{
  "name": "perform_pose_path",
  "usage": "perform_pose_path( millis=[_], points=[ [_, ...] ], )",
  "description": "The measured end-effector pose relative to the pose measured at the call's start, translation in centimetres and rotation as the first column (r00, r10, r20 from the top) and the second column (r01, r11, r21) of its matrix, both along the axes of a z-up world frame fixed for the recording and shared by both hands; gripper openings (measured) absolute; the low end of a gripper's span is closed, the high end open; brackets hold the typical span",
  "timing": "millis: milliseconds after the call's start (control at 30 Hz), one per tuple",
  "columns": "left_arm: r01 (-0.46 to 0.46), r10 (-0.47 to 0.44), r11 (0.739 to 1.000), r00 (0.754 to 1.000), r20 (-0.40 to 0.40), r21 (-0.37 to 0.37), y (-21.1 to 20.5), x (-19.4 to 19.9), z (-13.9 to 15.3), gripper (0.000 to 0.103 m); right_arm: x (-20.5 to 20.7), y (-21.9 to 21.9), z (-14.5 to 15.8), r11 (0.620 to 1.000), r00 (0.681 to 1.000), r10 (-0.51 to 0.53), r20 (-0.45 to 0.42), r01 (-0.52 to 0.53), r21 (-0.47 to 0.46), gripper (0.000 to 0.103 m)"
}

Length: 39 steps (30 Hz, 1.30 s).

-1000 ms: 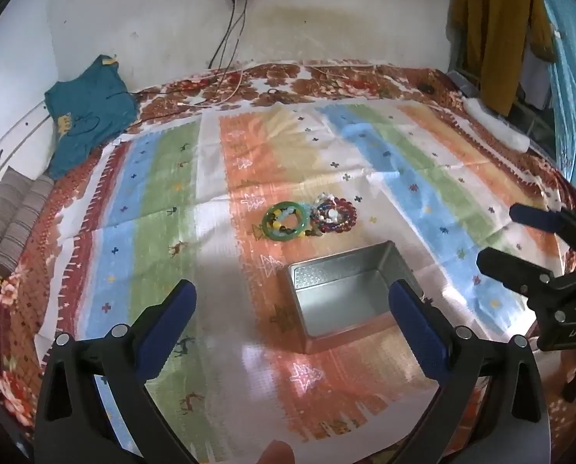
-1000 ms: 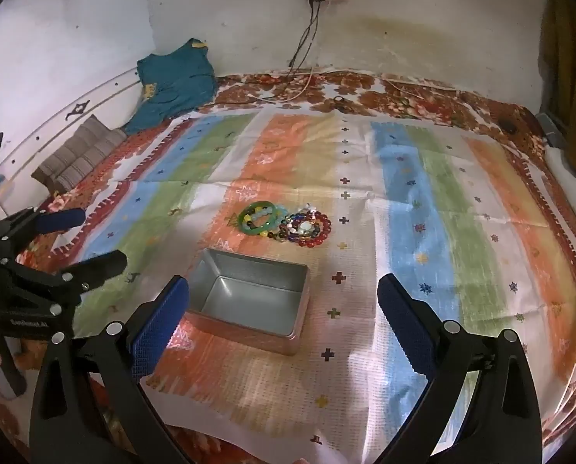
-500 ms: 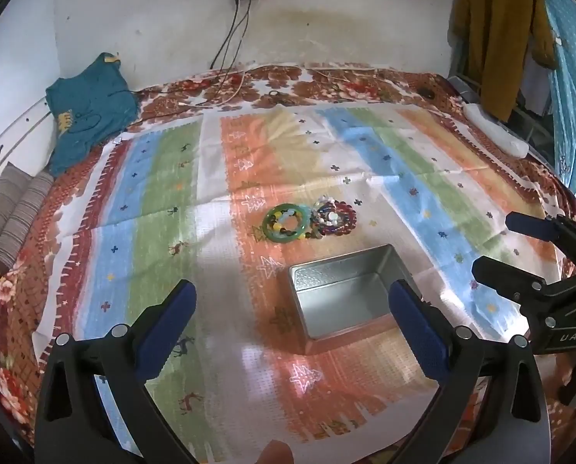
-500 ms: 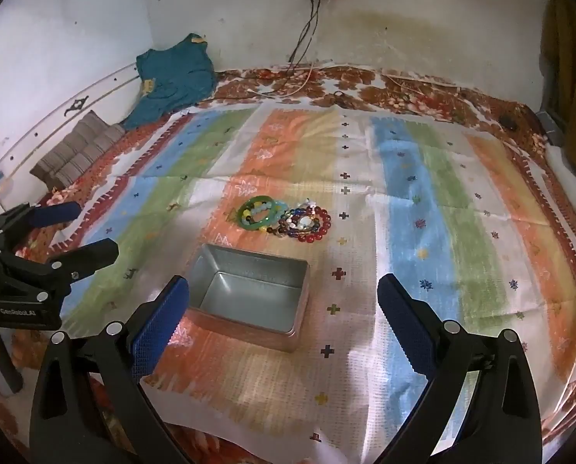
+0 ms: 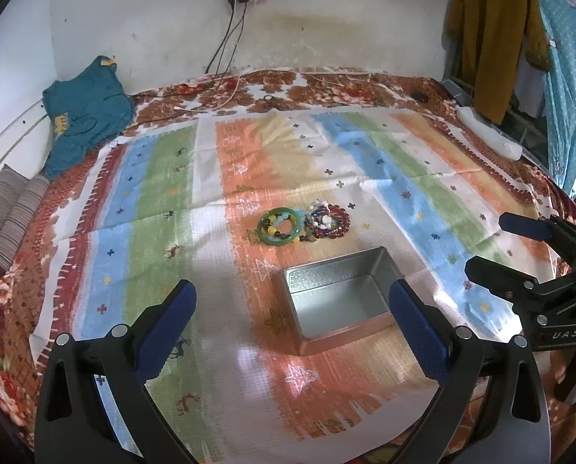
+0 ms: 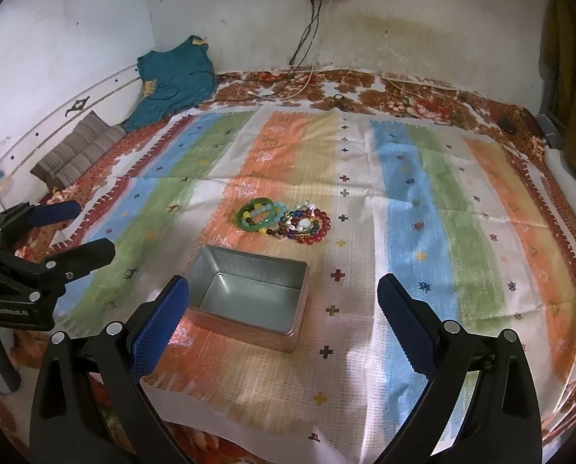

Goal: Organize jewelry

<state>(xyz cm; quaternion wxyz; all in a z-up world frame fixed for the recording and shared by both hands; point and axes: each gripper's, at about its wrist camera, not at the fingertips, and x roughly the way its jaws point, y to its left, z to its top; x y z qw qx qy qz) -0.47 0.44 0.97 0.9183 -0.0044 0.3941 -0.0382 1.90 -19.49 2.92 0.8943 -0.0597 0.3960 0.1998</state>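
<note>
The empty tin box sits on the bed's striped cloth, bracelets heaped just beyond it, handy for loading. Left gripper and right gripper hover nearside of the box, jaws spread, holding nothing.

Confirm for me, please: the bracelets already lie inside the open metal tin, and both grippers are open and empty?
Not quite: the bracelets lie on the striped cloth beyond the metal tin, which is empty, as the right wrist view shows. The left gripper and right gripper are indeed open and empty.
</note>
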Motion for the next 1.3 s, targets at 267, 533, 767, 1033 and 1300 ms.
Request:
perform_pose_path(
  millis=[267, 533, 767, 1033, 1300],
  points=[
    [-0.003, 0.003, 1.0, 1.0, -0.014, -0.014, 0.5, 0.0, 0.0, 0.098, 0.1, 0.2, -0.3, 1.0, 1.0, 0.002, -0.009, -0.002, -0.014, 0.099],
    [0.011, -0.011, 0.999, 1.0, -0.015, -0.034, 0.9, 0.0, -0.5, 0.097, 0.1, 0.3, -0.7, 1.0, 1.0, 0.003, -0.018, -0.003, -0.008, 0.099],
    [-0.022, 0.021, 1.0, 0.999, -0.03, -0.018, 1.5, 0.2, -0.9, 0.097, 0.4, 0.0, -0.8, 1.0, 0.999, -0.008, -0.033, 0.008, 0.0, 0.099],
    [-0.035, 0.035, 0.999, 0.999, -0.038, 0.007, 1.2, 0.4, -0.7, 0.097, 1.1, 0.1, -1.2, 1.0, 0.998, -0.015, -0.054, 0.013, -0.02, 0.099],
    [-0.085, 0.087, 0.996, 0.993, -0.082, 0.022, 2.2, 1.5, -1.3, 0.097, 1.9, 0.4, -1.5, 0.998, 0.998, -0.026, -0.053, 0.023, -0.058, 0.099]
  ],
)
